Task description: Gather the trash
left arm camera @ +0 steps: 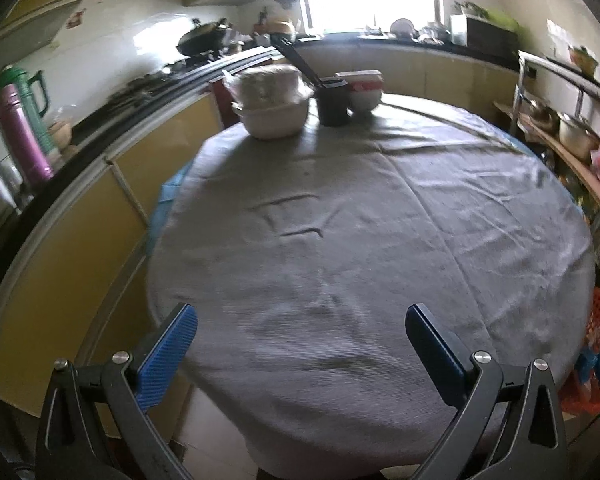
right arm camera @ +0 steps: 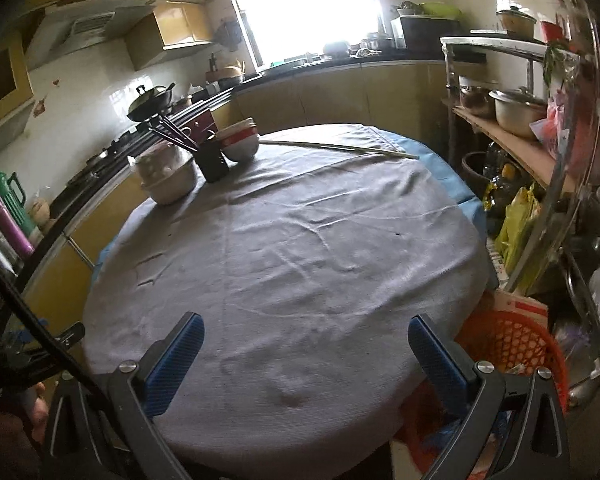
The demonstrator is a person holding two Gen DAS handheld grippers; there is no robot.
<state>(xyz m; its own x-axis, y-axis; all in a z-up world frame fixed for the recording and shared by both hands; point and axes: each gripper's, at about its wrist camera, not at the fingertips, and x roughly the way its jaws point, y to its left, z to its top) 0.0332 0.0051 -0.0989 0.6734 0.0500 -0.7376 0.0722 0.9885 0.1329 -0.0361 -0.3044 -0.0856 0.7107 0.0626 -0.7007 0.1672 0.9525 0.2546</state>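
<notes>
L wrist view: left claw at bottom of frame, blue pads spread wide apart, nothing between them. It hangs over near edge of round worktop covered w/ grey wrinkled cloth. Far side, upper centre of frame: stack of white bowls, dark cup w/ utensils sticking out, red-and-white bowls just beside it. Orange basket at right edge, lower right, off the worktop; contents blurred. No loose trash visible on the cloth here.

R wrist view: right claw bottom of frame, pads likewise wide apart, empty. Same grey cloth fills centre. White bowl stack, dark cup and red-and-white bowls grouped upper left. Pale stick lies flat across far part of cloth. Orange mesh basket lower right, beside worktop rim, near right pad; paper/plastic bits inside, can't tell what.
</notes>
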